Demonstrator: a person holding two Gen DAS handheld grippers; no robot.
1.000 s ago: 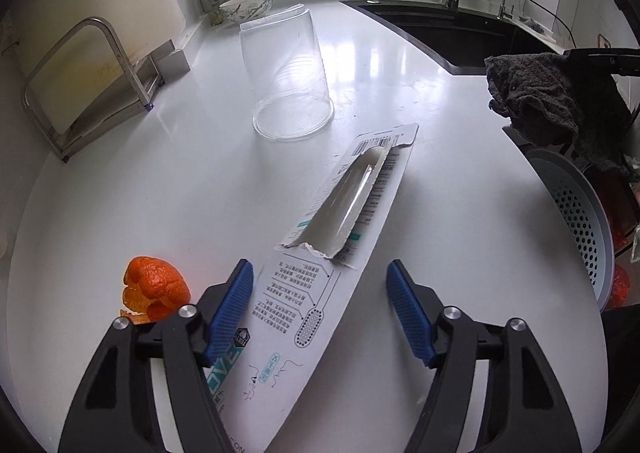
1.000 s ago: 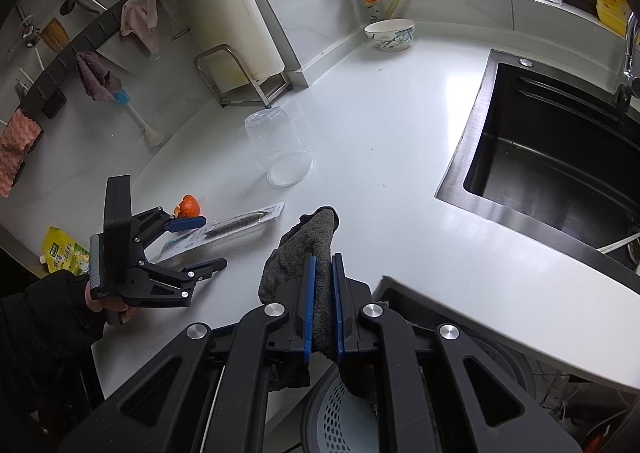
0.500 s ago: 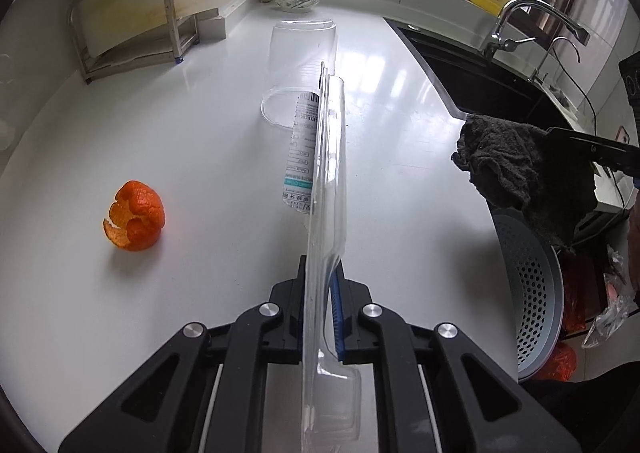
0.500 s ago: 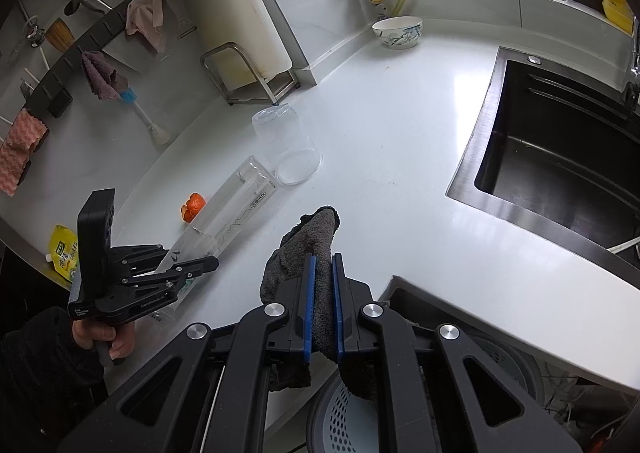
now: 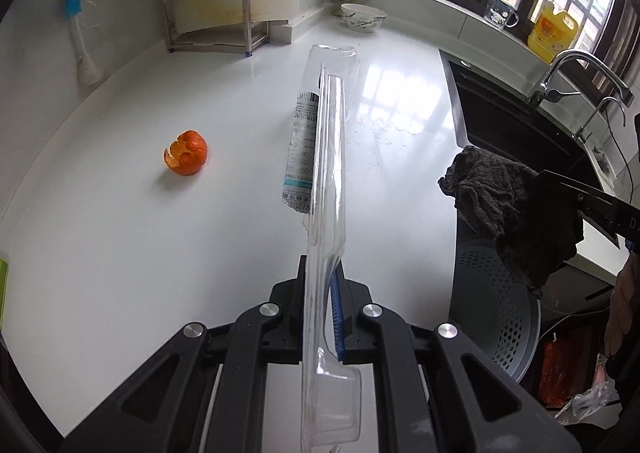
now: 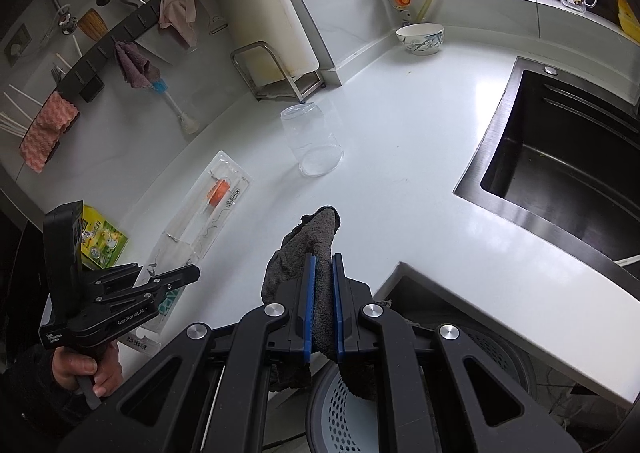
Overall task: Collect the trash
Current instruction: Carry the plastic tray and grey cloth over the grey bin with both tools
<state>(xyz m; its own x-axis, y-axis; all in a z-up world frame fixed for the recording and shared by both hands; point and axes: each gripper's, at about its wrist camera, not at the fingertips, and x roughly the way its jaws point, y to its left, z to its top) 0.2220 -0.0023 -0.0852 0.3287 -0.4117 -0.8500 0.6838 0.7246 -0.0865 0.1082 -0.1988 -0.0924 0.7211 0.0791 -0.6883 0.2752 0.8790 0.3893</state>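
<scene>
Your left gripper (image 5: 320,293) is pinching a clear plastic blister pack (image 5: 326,189) with a printed card backing — the jaws are pressed tight on its lower end, and the pack stands on edge, reaching away from you above the white countertop (image 5: 160,253). In the right wrist view the same pack (image 6: 204,213) shows flat-on, slanting up from the left gripper (image 6: 176,277) in your hand (image 6: 86,371), clear of the counter surface. Your right gripper (image 6: 322,309) has its blue pads (image 6: 309,305) clamped together on a dark grey cloth (image 6: 308,241), which bunches up above the jaws and droops below them over a grey perforated bin (image 6: 348,405) that sits below the counter's edge. From the left wrist view that cloth (image 5: 516,213) hangs near the right side of the counter, above the bin (image 5: 496,313). Still on the countertop are an orange peel (image 5: 186,153), curled into a cup shape and lying well apart to the left of the pack, and a clear plastic cup (image 6: 312,143) lying on its side farther back, its open mouth turned toward you. Behind the cup stands a metal rack (image 6: 276,73) against the wall, and a patterned bowl (image 6: 420,37) sits near the far corner. The dark sink (image 6: 560,157) lies to the right. A green and yellow packet (image 6: 102,243) rests at the counter's left edge, just beside the left gripper in that view.
</scene>
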